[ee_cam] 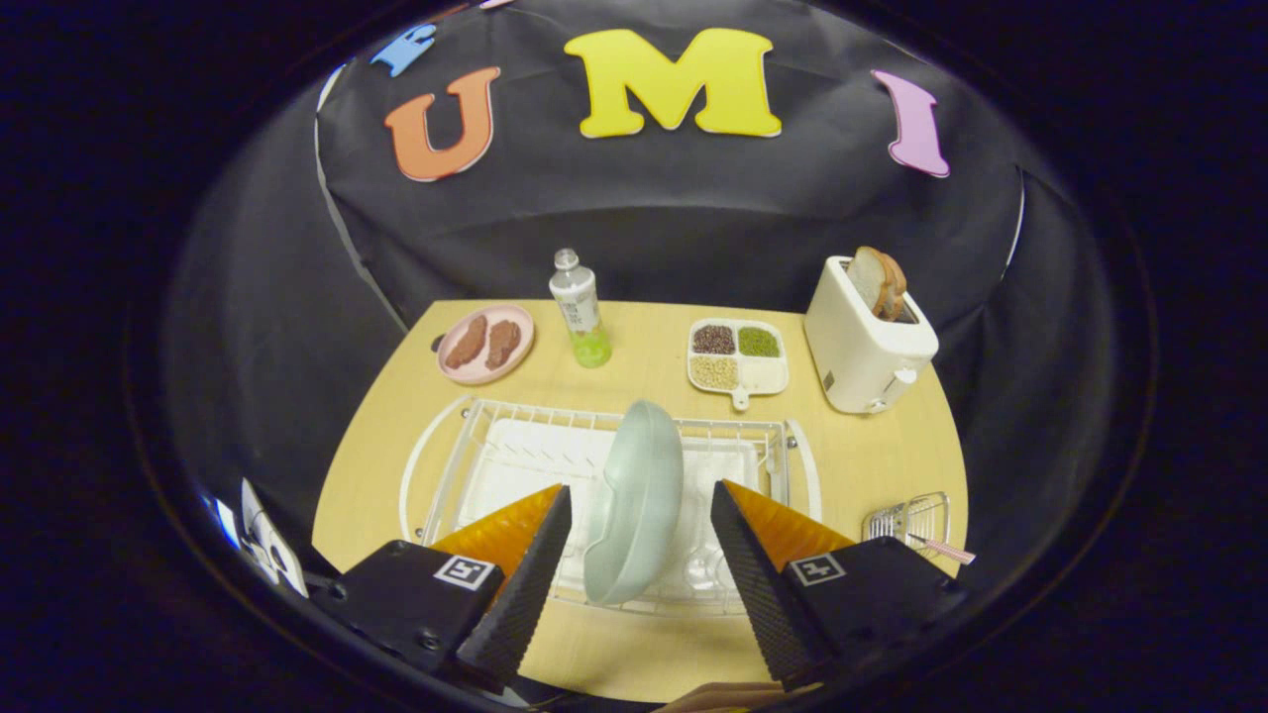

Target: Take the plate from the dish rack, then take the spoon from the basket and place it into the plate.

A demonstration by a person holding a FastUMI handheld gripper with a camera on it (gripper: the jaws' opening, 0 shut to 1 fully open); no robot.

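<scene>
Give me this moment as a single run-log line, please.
phase: approaching plate | gripper: open, fingers either side of plate | plate: upright in dish rack | spoon: in basket

Pink dish of meat [484, 343], bottle [581, 309], four-part tray of grains [738, 358], toaster with bread [867, 335]

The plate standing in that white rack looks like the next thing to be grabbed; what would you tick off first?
1. Gripper open: ok.
2. Plate between the fingers: ok.
3. Fingers pressing on the plate: not ok, gaps on both sides.
4. Plate on edge in the dish rack: ok.
5. Spoon in the basket: ok, handle sticks out.
6. Bare table for the plate beside the rack: ok.
</scene>
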